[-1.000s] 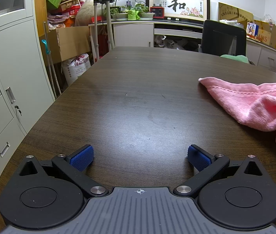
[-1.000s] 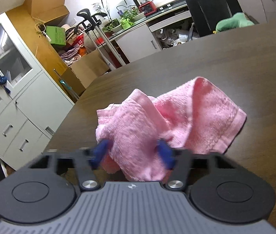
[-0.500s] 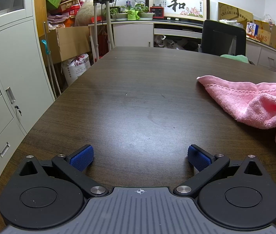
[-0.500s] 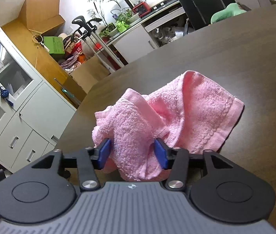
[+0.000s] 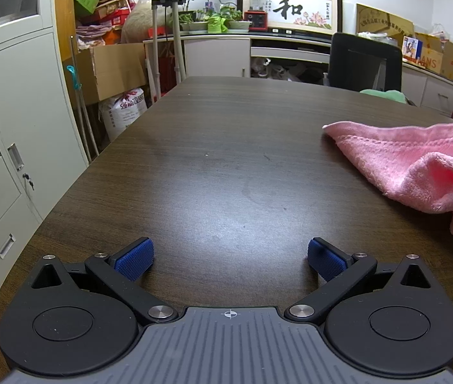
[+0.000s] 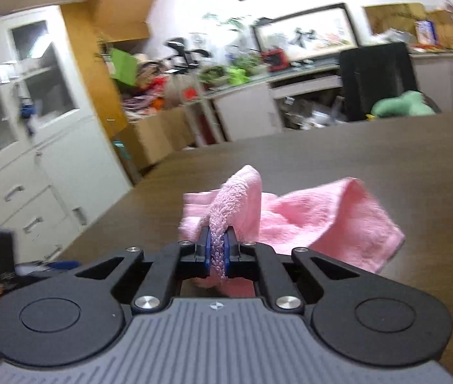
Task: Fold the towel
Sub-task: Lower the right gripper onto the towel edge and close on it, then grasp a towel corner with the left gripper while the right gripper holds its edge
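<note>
On the dark wooden table (image 5: 226, 147) a pink towel (image 6: 309, 220) is seen lying crumpled, with one thick fold drawn up off the surface. That fold is pinched between the blue pads (image 6: 206, 249) of the right gripper (image 6: 217, 251), whose jaws are closed tight on the cloth, so that a rope-like ridge of terry is squeezed between them at 6 o'clock in the right wrist view. From the pinch the fabric is carried up toward 12 o'clock and then draped away to 3 o'clock, where a loose corner is shown resting on the tabletop. The background of this view is blurred.

Across the left wrist view the same towel (image 5: 418, 163) is found at 3 o'clock, spread flat toward the table's middle and bunched at the frame's right edge. It is kept well apart from the left gripper (image 5: 230, 257), whose jaws are spread wide over bare wood with nothing held between them; its blue pads (image 5: 134, 257) are seen at 7 and 5 o'clock.

Beyond the far table edge, at 1 o'clock, a black office chair (image 5: 365, 60) is placed, with a green cushion (image 5: 383, 94) just beside it. Grey cabinets (image 5: 18, 121) are lined up at 9 o'clock, and a framed calligraphy picture (image 5: 290, 11) is hung at 12 o'clock.
</note>
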